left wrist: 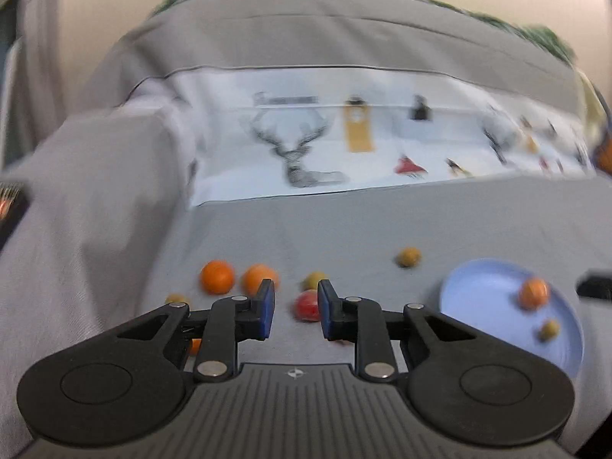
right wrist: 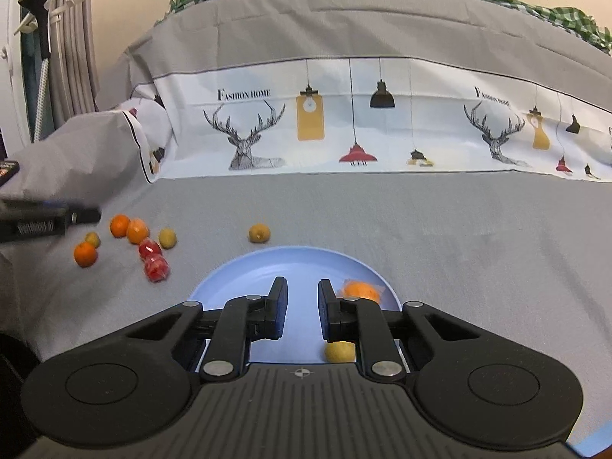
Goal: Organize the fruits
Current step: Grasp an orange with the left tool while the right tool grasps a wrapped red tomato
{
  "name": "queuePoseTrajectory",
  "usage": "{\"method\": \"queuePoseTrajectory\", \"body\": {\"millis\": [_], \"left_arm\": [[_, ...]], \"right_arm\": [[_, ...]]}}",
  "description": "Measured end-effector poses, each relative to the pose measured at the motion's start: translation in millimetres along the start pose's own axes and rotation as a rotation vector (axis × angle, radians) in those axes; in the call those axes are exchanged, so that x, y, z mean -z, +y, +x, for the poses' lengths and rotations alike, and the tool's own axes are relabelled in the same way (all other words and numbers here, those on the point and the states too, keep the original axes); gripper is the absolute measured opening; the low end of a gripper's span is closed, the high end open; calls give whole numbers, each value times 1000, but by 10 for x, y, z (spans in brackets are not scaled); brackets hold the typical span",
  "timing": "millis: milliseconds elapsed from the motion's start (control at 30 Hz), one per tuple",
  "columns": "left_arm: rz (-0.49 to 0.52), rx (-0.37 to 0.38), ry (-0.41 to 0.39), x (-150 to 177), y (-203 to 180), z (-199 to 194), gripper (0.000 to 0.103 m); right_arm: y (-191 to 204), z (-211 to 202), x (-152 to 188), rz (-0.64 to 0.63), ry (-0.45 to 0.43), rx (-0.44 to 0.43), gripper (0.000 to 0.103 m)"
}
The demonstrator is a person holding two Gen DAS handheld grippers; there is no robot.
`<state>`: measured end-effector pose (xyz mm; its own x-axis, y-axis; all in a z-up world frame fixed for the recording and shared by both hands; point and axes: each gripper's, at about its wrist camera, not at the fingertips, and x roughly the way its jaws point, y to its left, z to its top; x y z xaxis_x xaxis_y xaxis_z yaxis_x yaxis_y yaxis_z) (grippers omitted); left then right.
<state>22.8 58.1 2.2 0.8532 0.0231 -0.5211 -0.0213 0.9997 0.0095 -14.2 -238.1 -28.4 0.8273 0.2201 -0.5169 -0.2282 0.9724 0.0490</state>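
1. The left claw (left wrist: pixel 296 308) points forward and somewhat downward over the grey bed cover (left wrist: pixel 382 222); its jaws stand a narrow gap apart with nothing clamped between them.
2. Seen through that gap, a red fruit (left wrist: pixel 306 306) lies on the cover just beyond the fingertips, with a yellow-green fruit (left wrist: pixel 314 279) behind it.
3. Ahead and left of the left claw lie two oranges (left wrist: pixel 217 276), side by side; a lone yellow-green fruit (left wrist: pixel 408 257) sits farther ahead to the right.
4. The right claw (right wrist: pixel 303 311) hovers tilted down over the blue plate (right wrist: pixel 267 267), jaws narrowly parted and empty.
5. On the plate, an orange (right wrist: pixel 359 290) lies just right of the right claw's fingertip, and a yellow fruit (right wrist: pixel 338 351) sits nearer, under its right finger.
6. Beyond the plate's far rim the cover is open up to the printed pillow band (right wrist: pixel 382 122).
7. The loose fruit cluster (right wrist: pixel 145 244) lies well left of the right claw.
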Motion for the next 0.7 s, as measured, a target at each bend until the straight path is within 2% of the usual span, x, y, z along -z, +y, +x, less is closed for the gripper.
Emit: {"method": "queuePoseTrajectory", "body": {"millis": [67, 267, 533, 700], "left_arm": [[-49, -21, -4, -10, 74, 7, 27], [-73, -87, 40, -40, 116, 139, 27], [-114, -177, 120, -42, 217, 323, 28], [-126, -210, 135, -41, 248, 367, 31]], "right_arm": [[35, -15, -37, 4, -7, -14, 18], [224, 5, -113, -23, -15, -77, 18], [634, 309, -162, -86, 23, -180, 18], [867, 490, -192, -112, 31, -234, 18]]}}
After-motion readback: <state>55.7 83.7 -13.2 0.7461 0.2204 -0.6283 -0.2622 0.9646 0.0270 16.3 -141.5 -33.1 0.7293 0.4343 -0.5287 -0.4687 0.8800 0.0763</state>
